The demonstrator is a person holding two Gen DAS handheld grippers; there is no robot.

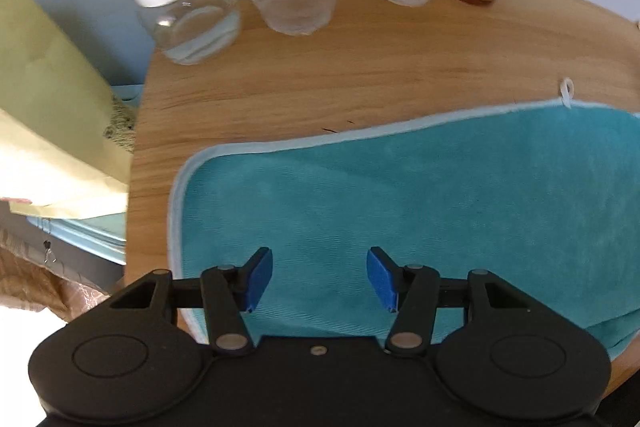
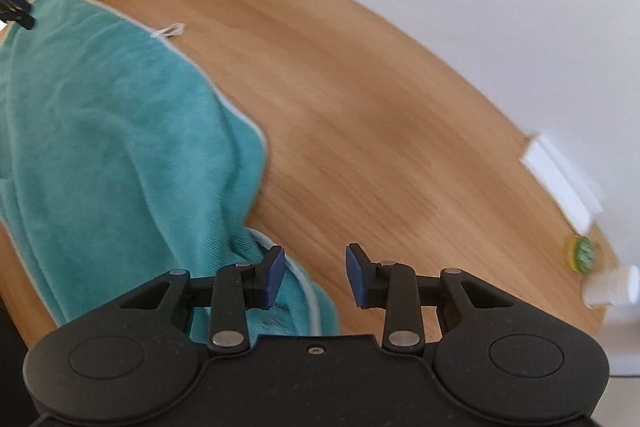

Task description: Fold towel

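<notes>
The wooden table point(image 1: 360, 59) carries the teal towel point(image 1: 400, 207), which lies spread with some wrinkles and a doubled part at its near right corner. My left gripper point(image 1: 320, 277) hovers above the cloth, jaws spread and empty. My right gripper point(image 2: 316, 277) is spread over the towel's pale hem point(image 2: 308, 287); I should pinch this hem cleanly, both layers together.

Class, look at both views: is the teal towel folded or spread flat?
Partly folded: the teal towel shows a second layer under its near edge, with loose wrinkles.
</notes>
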